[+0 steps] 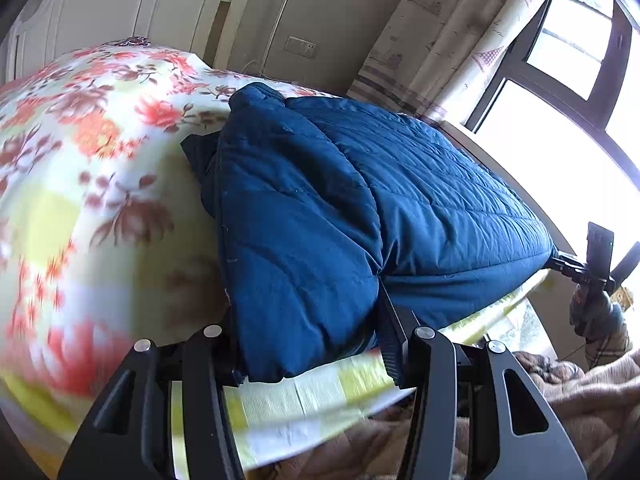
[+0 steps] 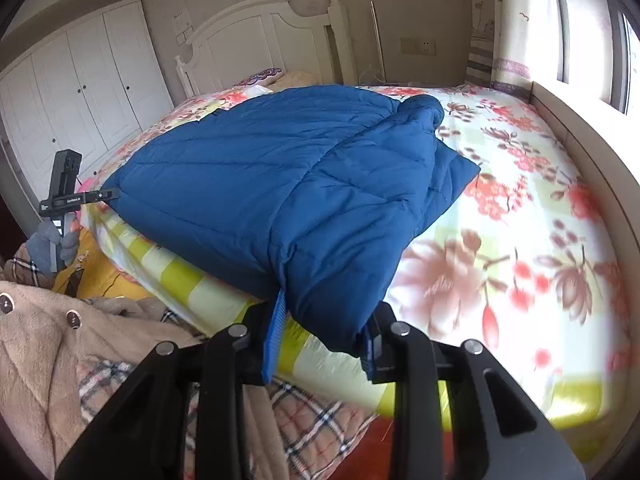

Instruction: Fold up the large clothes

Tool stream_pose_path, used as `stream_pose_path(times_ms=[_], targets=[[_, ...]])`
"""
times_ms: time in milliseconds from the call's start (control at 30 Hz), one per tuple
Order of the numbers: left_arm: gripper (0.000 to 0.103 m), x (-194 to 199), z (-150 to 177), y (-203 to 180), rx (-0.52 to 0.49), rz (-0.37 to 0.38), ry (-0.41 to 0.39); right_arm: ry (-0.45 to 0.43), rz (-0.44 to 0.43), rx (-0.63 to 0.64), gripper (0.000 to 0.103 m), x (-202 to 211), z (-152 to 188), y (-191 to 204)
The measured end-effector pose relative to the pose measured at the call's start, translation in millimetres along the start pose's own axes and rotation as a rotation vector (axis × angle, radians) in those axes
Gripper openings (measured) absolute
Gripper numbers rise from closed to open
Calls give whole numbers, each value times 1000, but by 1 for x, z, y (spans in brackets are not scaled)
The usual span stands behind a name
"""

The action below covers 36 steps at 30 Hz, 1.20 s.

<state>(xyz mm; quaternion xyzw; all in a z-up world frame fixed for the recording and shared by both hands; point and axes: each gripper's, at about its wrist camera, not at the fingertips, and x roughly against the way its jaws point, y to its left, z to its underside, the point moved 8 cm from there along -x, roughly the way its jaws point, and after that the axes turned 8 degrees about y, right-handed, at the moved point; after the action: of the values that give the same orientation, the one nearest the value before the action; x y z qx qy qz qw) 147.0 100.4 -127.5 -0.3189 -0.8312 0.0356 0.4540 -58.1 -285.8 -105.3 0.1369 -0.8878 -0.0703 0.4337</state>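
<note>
A large blue quilted jacket (image 1: 360, 184) lies folded over on the floral bed, its hem at the near bed edge; it also shows in the right wrist view (image 2: 280, 184). My left gripper (image 1: 308, 344) is closed on the jacket's near left hem corner, with fabric bulging between the jaws. My right gripper (image 2: 324, 328) is closed on the near right hem corner. Each gripper shows in the other's view: the right one (image 1: 560, 260) at the jacket's far corner, the left one (image 2: 108, 194) at the left corner.
The bed (image 2: 520, 208) has a floral sheet with a yellow-green striped edge. A white headboard (image 2: 260, 32) and wardrobe (image 2: 80, 88) stand behind. A window with curtain (image 1: 500, 40) is to the right. A tan coat (image 2: 48, 344) is at lower left.
</note>
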Motion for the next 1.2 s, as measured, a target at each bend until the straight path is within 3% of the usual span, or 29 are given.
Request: stream_pose_path(times_ms=[33, 133, 167, 233, 267, 333, 400, 467, 600, 667, 800, 867, 933, 967, 1000, 1033, 1200], targets=[[48, 2, 8, -1, 10, 5, -4, -7, 0, -11, 32, 3, 6, 2], [64, 9, 23, 7, 49, 7, -14, 7, 9, -61, 55, 9, 15, -9], [78, 17, 24, 13, 74, -14, -25, 6, 18, -82, 59, 18, 17, -15], [92, 43, 22, 21, 94, -84, -103, -60, 29, -123, 63, 44, 13, -28], [96, 69, 17, 24, 96, -107, -193, -112, 64, -150, 70, 60, 6, -38], [99, 102, 6, 28, 104, -147, -309, -184, 144, -180, 76, 82, -16, -51], [99, 122, -23, 27, 100, -213, -377, -247, 151, -176, 76, 89, -56, -48], [99, 124, -60, 14, 88, -240, -394, -282, 169, -178, 89, 83, -97, -36], [99, 97, -153, -40, 22, -270, -418, -391, 159, -100, 99, 55, -197, 10], [99, 59, -198, -63, -36, -335, -372, -340, 146, -65, 101, 22, -234, 35], [99, -34, -240, -79, -74, -421, -148, -135, 216, -15, 100, -63, -273, 62], [99, -82, -247, -76, -93, -463, -69, -69, 234, 21, 98, -100, -275, 65], [99, -120, -238, -60, -123, -530, -15, 35, 293, 27, 87, -150, -263, 52], [99, -152, -229, -46, -112, -540, 56, 103, 297, 26, 85, -177, -252, 44], [99, -176, -215, -31, -61, -492, 151, 196, 236, -21, 85, -207, -236, 32], [99, -191, -202, -20, 0, -431, 211, 186, 200, -54, 86, -210, -233, 26], [99, -194, -200, -9, 23, -402, 154, 164, 217, -50, 88, -212, -230, 26]])
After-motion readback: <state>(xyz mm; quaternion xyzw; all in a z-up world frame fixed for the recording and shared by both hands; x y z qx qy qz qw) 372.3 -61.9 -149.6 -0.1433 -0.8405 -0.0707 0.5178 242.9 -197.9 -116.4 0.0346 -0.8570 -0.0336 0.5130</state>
